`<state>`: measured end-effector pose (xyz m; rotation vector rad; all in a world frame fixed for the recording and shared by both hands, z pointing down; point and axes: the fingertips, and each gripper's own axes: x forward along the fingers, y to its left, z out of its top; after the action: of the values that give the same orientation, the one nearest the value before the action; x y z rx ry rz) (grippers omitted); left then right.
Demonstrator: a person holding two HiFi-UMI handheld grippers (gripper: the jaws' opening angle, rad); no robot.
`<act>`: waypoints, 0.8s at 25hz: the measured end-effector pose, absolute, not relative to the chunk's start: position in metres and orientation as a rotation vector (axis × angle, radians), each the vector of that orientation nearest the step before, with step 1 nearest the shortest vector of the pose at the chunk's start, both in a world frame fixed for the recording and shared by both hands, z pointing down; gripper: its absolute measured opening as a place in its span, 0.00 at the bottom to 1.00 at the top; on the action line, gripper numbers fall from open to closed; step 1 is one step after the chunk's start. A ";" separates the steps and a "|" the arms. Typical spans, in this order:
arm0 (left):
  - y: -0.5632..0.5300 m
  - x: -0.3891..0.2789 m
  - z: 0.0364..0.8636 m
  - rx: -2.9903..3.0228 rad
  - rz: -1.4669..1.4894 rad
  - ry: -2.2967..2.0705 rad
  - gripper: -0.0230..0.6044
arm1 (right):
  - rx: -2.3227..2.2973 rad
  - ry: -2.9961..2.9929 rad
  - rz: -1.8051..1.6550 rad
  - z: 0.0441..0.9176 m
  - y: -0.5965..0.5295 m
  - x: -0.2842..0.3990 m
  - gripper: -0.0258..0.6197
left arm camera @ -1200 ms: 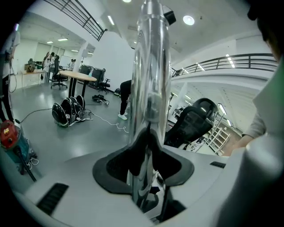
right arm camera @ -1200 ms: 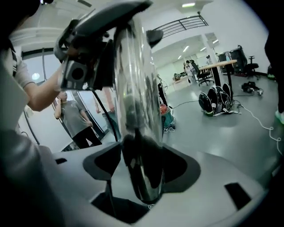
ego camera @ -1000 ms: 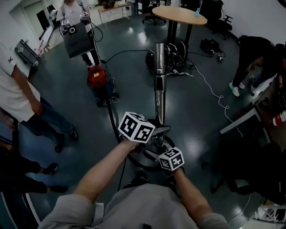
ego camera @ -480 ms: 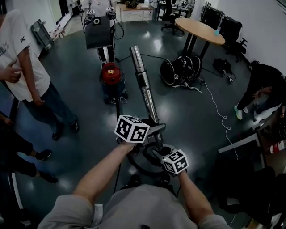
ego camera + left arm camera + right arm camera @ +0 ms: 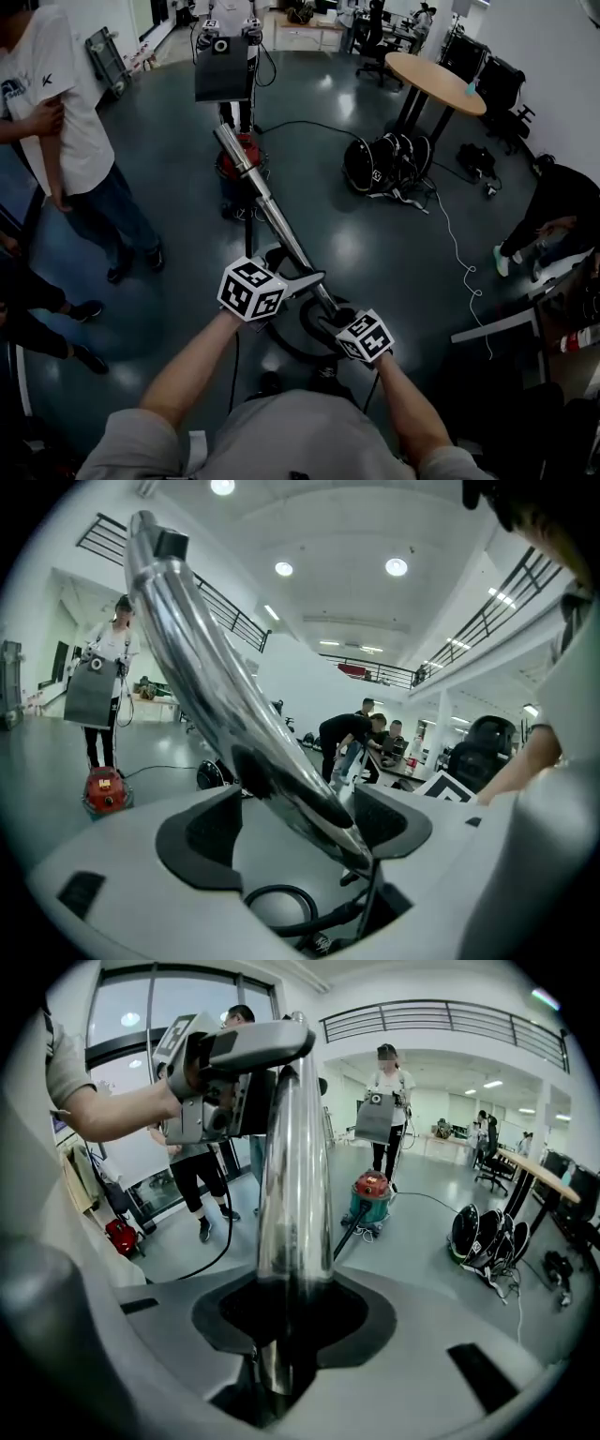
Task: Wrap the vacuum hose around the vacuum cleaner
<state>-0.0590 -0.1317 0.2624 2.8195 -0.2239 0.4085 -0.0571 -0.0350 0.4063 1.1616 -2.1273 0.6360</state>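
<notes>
Swinging the metal tube (image 5: 267, 211) left, you aimed it at the red vacuum cleaner (image 5: 232, 167) on the floor; a moment before it had pointed straight ahead. Your right gripper (image 5: 281, 1335) pinched the tube in its jaws. Your left gripper (image 5: 300, 827) was opening its jaws, with the tube loose between them. The black hose (image 5: 286, 342) lay looped by your feet, so the wrapping had hardly begun.

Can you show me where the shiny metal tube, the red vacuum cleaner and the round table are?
metal tube (image 5: 269, 212), head view, the middle of its shiny length.
red vacuum cleaner (image 5: 372, 1187), right gripper view, its red top.
round table (image 5: 436, 82), head view, the middle of the tabletop.
</notes>
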 end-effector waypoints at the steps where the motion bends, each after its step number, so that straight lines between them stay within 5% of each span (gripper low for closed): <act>1: -0.134 -0.060 0.266 2.806 0.422 -0.246 0.62 | 1.155 -2.132 0.644 0.407 -0.037 -0.050 0.23; 12: -0.126 -0.022 0.238 3.334 0.931 -0.422 0.62 | 0.961 -2.182 0.713 0.391 -0.070 0.021 0.23; 20: -0.124 0.044 0.268 3.411 1.533 -0.043 0.62 | 0.700 -2.132 0.704 0.407 -0.057 0.053 0.23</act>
<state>0.0440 -0.1240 0.2683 3.4113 -0.0425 1.5334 0.0528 -0.0565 0.4074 0.7003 -2.1317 0.7041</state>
